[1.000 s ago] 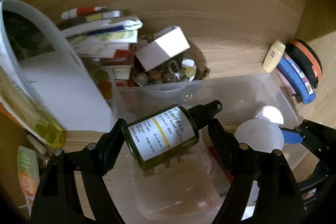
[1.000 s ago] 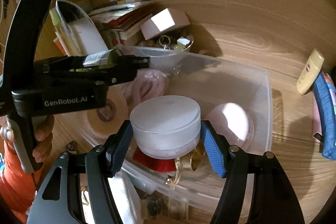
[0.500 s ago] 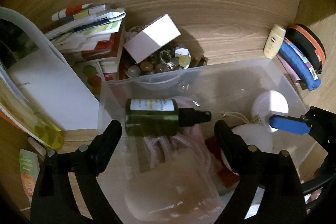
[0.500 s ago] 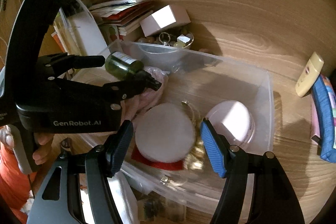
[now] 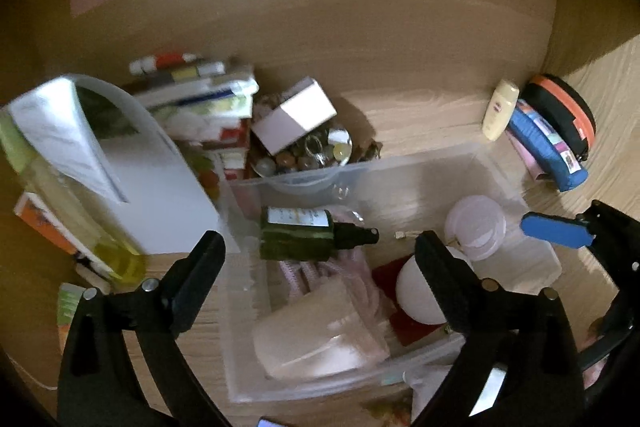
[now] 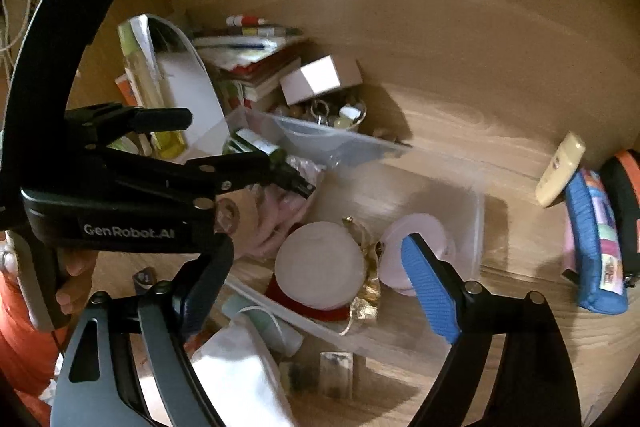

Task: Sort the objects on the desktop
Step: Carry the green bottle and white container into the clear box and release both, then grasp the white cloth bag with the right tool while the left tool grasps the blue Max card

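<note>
Green bottle (image 5: 297, 234), apparently inside clear bin (image 5: 416, 163)

The left gripper (image 5: 320, 251) is hanging over the clear plastic bin (image 5: 420, 163), its jaws opening with nothing pressed between them. The dark green spray bottle (image 5: 298, 239) is lying on its side inside the bin, nozzle pointing toward three o'clock. At four o'clock from it, a white round jar (image 5: 418, 297) is sitting partly behind the right finger (image 5: 444, 275). A blue-padded finger (image 5: 556, 233) of the right gripper is showing at three o'clock.
</note>
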Motion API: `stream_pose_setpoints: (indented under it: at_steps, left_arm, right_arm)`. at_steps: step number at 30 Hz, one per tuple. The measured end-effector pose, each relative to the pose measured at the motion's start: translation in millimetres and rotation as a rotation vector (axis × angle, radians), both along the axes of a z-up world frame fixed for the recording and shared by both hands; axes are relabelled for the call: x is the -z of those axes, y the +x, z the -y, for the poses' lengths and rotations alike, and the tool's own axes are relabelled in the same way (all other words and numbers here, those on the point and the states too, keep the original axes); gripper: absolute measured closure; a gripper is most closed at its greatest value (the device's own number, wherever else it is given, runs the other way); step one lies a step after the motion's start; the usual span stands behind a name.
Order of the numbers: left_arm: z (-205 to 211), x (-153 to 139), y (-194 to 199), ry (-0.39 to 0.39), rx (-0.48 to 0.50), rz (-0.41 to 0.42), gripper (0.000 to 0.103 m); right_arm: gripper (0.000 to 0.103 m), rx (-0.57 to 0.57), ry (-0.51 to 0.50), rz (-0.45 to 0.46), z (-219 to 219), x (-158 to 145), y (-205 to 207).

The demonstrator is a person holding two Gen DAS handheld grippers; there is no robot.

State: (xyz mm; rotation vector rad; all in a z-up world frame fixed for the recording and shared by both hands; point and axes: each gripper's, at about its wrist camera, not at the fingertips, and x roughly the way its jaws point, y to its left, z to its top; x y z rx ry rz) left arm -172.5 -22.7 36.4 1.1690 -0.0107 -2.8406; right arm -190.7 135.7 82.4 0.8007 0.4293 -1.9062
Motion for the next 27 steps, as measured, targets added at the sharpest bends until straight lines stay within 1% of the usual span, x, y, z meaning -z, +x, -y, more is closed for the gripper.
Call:
stream_pose_setpoints:
  at_steps: [3, 8, 11, 13, 16, 18, 23, 27]
  left_arm:
    - [2, -9, 11, -0.001, -0.014, -0.028, 0.006]
    - [17, -19, 34, 0.039, -0.031, -0.042, 0.005]
    - [22, -18, 52, 0.030, -0.050, -0.049, 0.005]
    - [25, -15, 61, 0.029, -0.055, -0.046, 0.005]
    - [29, -10, 76, 0.023, -0.059, -0.036, 0.004]
    - [32, -2, 85, 0.020, -0.065, -0.016, 0.004]
    - [38, 23, 96, 0.038, -0.075, 0.055, 0.004]
    - [39, 47, 101, 0.029, -0.080, 0.121, 0.004]
  right_arm:
    - [0.018, 0.006, -0.028, -0.018, -10, -11, 6]
    - [0.016, 0.017, -0.062, -0.036, -32, -24, 18]
    - [0.015, 0.028, -0.063, -0.054, -43, -26, 26]
    - [0.015, 0.023, -0.066, -0.049, -49, -26, 30]
    - [0.015, 0.025, -0.056, -0.043, -58, -19, 37]
    - [0.015, 0.027, -0.041, -0.026, -61, -13, 41]
    - [0.015, 0.008, -0.005, 0.112, -59, 16, 45]
    - [0.015, 0.014, 0.039, 0.141, -57, 37, 53]
